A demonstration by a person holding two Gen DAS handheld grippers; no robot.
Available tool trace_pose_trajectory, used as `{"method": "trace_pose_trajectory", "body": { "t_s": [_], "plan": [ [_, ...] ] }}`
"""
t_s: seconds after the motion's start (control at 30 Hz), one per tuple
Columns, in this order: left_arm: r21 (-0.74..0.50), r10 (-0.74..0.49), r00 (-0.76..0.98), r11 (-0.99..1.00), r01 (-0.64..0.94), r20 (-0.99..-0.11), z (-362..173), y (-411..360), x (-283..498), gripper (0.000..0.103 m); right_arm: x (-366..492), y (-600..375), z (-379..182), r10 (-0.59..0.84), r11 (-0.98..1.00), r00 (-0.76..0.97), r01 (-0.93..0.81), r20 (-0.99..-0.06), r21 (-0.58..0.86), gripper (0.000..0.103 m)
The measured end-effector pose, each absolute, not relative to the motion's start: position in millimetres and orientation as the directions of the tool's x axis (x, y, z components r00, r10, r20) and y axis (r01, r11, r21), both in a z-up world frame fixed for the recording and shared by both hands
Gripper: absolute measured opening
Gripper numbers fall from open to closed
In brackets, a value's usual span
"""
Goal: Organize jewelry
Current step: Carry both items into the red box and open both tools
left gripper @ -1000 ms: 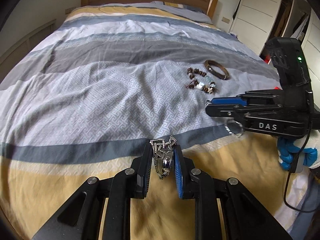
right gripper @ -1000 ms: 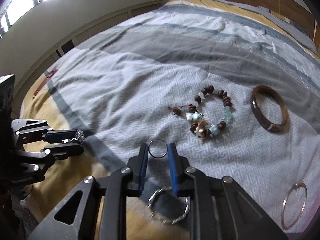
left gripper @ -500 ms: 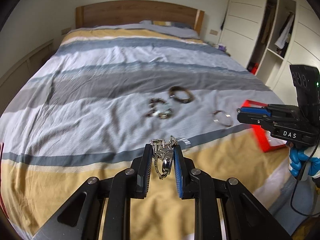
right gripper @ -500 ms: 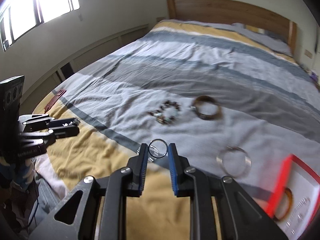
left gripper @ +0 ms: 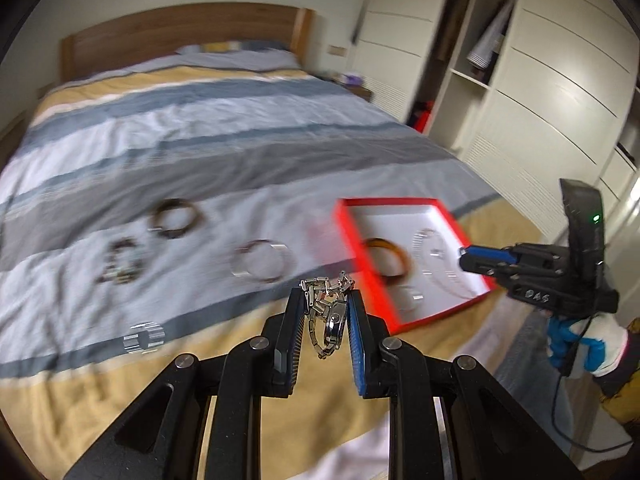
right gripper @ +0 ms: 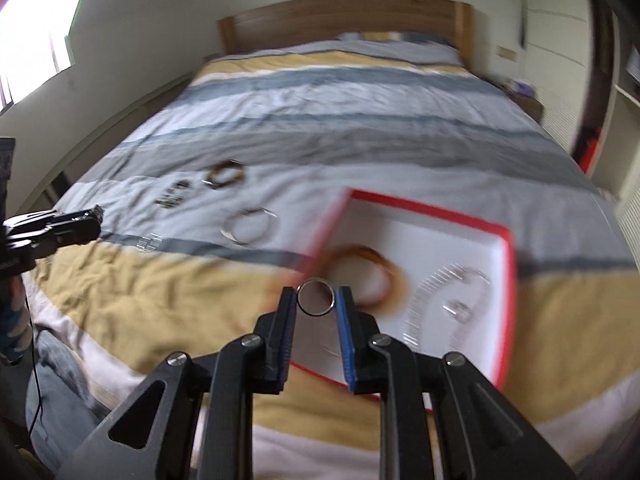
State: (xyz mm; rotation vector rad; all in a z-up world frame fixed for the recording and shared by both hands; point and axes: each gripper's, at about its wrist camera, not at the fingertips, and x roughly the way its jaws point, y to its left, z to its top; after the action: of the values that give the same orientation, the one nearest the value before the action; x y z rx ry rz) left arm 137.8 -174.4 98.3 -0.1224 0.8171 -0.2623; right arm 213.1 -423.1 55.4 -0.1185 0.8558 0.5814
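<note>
Jewelry is split between both tools: the left gripper (left gripper: 324, 312) is clenched on a metal link watch (left gripper: 329, 316), pinched by its case so the loose bracelet dangles free; the right gripper (right gripper: 316, 300) grasps a plain silver ring (right gripper: 315, 297) edge-on at the very fingertips, likely so it can drop cleanly. Both point toward the red box (left gripper: 440, 204) near the foot of the bed (left gripper: 240, 148), which already holds an amber bangle (right gripper: 372, 258) and what looks, through the blur, like a pale chain. Still loose on the cover: a silver bangle (left gripper: 262, 265), a dark bangle (left gripper: 175, 219), a beaded bracelet (left gripper: 122, 266) and a small shiny band (left gripper: 144, 337); nothing blocks the box, though both tools converge on it.
</note>
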Motion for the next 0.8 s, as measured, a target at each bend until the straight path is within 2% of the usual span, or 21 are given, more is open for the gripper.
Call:
{"method": "trace_pose_trajectory", "body": {
  "t_s": [0.17,0.37,0.53,0.8],
  "plan": [
    [-0.232,-0.341,0.586,0.939,0.255,-0.735,73.3,-246.0,180.6,0.021,230.3,-461.9,27.6,0.403,0.862,0.491,-0.486,-0.772,0.141,0.019],
    [-0.213,-0.325,0.493,0.939,0.270,-0.807,27.1,-303.0,218.7,0.021,249.5,-470.4,-2.1,0.397,0.843,0.439,-0.521,-0.806,0.131,0.019],
    [-0.182,-0.284,0.441,0.948,0.260,-0.851,-1.8,-318.0,237.5,0.021,264.4,-468.8,-17.1,0.408,0.818,0.390,-0.558,-0.825,0.140,0.019],
    [-0.158,-0.246,0.414,0.959,0.236,-0.876,-23.1,-319.2,246.4,0.021,279.0,-457.3,-31.0,0.402,0.784,0.350,-0.609,-0.846,0.121,0.019]
  ]
}}
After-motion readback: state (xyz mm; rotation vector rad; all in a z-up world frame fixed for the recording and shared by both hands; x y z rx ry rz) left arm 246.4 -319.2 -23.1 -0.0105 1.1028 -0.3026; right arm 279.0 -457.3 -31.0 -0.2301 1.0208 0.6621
